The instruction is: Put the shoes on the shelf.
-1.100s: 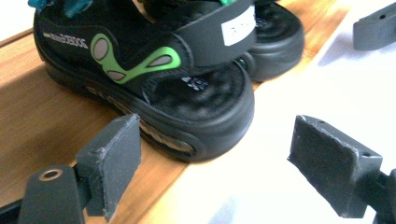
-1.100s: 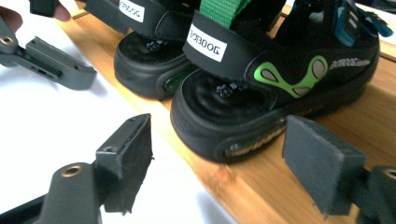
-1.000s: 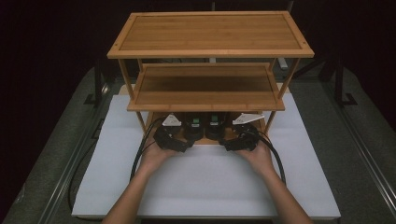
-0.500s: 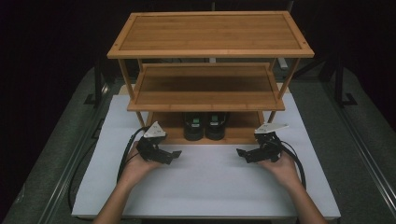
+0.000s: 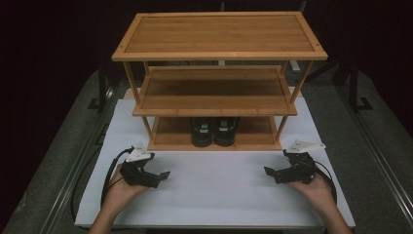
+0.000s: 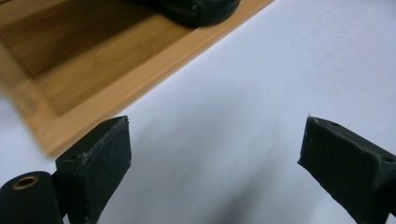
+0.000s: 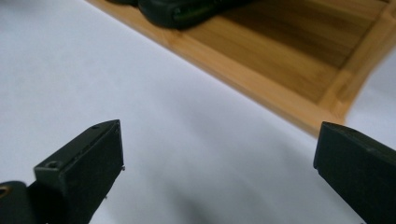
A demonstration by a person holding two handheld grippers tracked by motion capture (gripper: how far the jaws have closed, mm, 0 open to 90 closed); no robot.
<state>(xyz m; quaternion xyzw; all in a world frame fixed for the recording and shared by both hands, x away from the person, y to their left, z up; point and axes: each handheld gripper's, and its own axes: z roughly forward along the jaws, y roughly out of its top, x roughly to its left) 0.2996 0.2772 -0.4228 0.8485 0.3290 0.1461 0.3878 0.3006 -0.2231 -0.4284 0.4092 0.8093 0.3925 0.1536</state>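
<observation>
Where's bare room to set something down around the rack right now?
The white mat is bare between the left gripper and right gripper, in front of the wooden rack. Its top and middle shelves are bare too. The bottom shelf is crowded at centre by the black shoes, free either side.

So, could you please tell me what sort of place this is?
Probably a staged recording bench, not a home: a bamboo shoe rack stands on a white mat over a grey table, against a black backdrop, with black shoes on its bottom shelf.
</observation>
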